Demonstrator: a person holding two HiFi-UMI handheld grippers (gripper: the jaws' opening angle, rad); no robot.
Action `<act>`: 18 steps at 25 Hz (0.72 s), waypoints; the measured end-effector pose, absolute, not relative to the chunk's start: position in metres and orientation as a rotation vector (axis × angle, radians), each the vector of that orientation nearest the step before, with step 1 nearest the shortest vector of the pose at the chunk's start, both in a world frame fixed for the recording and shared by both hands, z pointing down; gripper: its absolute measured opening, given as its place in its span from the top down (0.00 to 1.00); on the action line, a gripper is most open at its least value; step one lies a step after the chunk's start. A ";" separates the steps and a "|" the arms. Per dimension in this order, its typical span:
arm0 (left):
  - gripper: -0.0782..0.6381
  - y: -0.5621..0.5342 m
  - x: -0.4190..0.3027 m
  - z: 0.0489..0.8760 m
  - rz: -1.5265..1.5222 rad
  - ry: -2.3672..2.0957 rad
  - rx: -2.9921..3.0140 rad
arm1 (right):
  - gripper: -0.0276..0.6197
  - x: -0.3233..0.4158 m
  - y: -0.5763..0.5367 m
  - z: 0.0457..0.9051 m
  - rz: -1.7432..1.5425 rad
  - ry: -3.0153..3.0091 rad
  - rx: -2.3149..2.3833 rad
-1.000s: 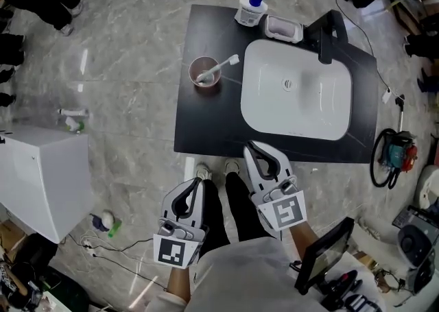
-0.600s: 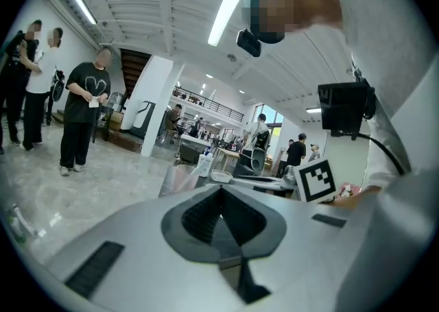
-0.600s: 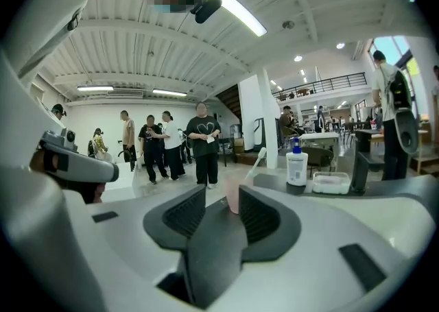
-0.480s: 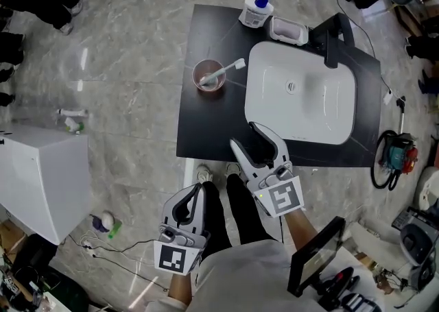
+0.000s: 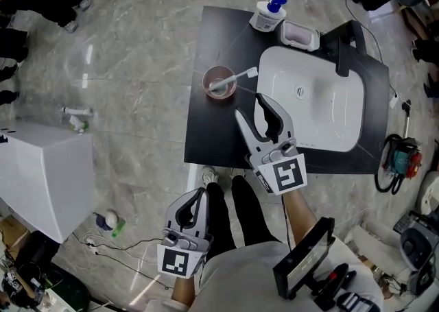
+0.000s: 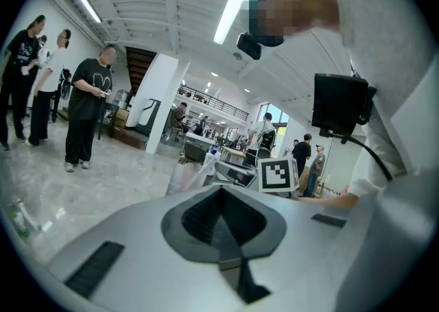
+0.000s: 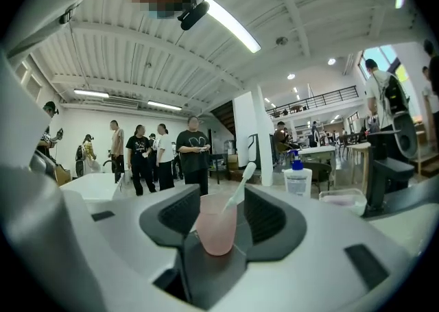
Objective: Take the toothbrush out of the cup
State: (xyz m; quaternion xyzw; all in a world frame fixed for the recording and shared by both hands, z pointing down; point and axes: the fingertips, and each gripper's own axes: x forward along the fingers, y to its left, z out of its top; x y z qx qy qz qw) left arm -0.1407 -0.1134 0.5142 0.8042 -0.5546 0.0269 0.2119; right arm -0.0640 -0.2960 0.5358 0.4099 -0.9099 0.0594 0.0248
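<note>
The right tool (image 5: 252, 108) hovers over the dark surface (image 5: 206, 132), its empty jaws opening wide. Its own view frames the pink cup (image 7: 217, 225), with the toothbrush (image 7: 240, 184) leaning inside. The head view shows the cup still apart, ahead. The left tool (image 5: 193, 197) is closed.

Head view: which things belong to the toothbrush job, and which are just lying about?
Job: toothbrush, cup, right gripper (jaws opening, nothing between them yet).
Lying about: soap bottle, tray, sink, tap.
</note>
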 end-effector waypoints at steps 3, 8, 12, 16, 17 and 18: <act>0.89 -0.117 -0.145 0.514 0.082 -1.555 2.244 | 0.67 -0.068 -0.307 0.544 0.193 -2.811 1.273; 0.89 -0.119 -0.146 0.517 0.081 -1.549 2.195 | 0.67 -0.075 -0.326 0.553 0.187 -2.806 1.278; 0.89 -0.121 -0.148 0.519 0.088 -1.548 2.172 | 0.67 -0.080 -0.341 0.554 0.191 -2.823 1.277; 0.89 -0.121 -0.150 0.521 0.100 -1.554 2.170 | 0.67 -0.086 -0.351 0.554 0.192 -2.838 1.263; 0.89 -0.120 -0.151 0.521 0.106 -1.556 2.181 | 0.68 -0.086 -0.351 0.553 0.186 -2.838 1.273; 0.89 -0.120 -0.151 0.521 0.110 -1.560 2.201 | 0.75 -0.084 -0.352 0.553 0.178 -2.836 1.288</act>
